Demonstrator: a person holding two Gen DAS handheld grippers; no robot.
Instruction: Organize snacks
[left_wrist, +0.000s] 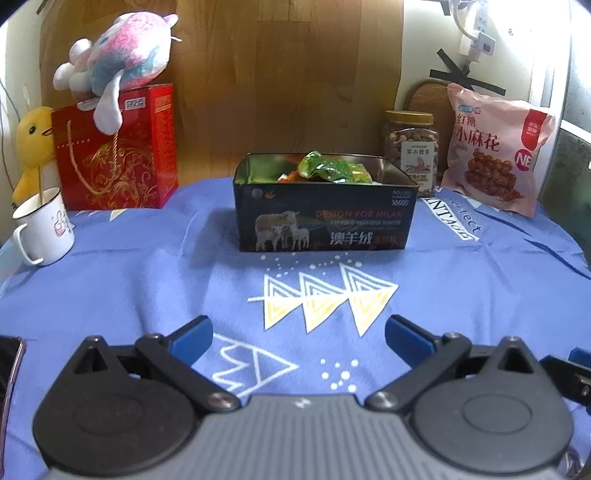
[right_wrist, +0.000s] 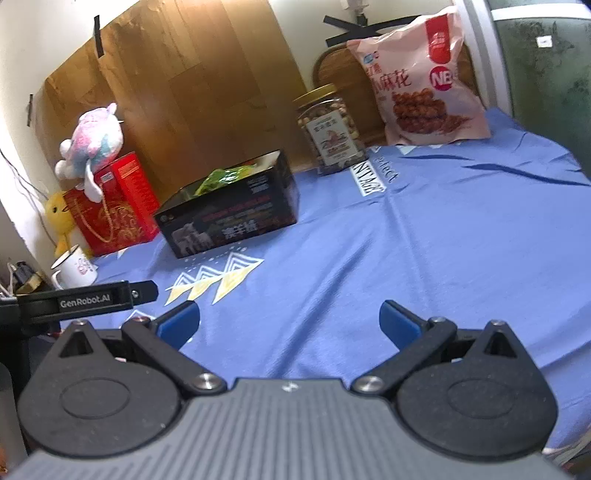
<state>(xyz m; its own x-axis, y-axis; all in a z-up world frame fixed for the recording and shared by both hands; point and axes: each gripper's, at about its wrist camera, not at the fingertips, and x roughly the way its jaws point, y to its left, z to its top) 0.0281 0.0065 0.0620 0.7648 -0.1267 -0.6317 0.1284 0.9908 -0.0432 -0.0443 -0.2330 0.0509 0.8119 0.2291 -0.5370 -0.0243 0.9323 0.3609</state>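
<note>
- Left wrist view: the left gripper (left_wrist: 298, 336) hangs low over the blue cloth (left_wrist: 147, 280) on the tabletop, its blue fingers (left_wrist: 192, 338) spread wide with nothing between them.
- Straight ahead stands a dark tin box (left_wrist: 325, 221), lid off, with green snack packets (left_wrist: 325, 168) inside.
- Behind it to the right are a nut jar (left_wrist: 412, 147) and a pink snack bag (left_wrist: 495, 151).
- Right wrist view: the right gripper (right_wrist: 290, 320) is likewise spread and empty, well apart from the tin.

"DESIGN FOR MILAN" and 澳羊绒 show on the dark tin (left_wrist: 325, 221); 小麻花 on the pink bag (left_wrist: 495, 151); "GenRobot.AI" on the left gripper (right_wrist: 88, 301).
</note>
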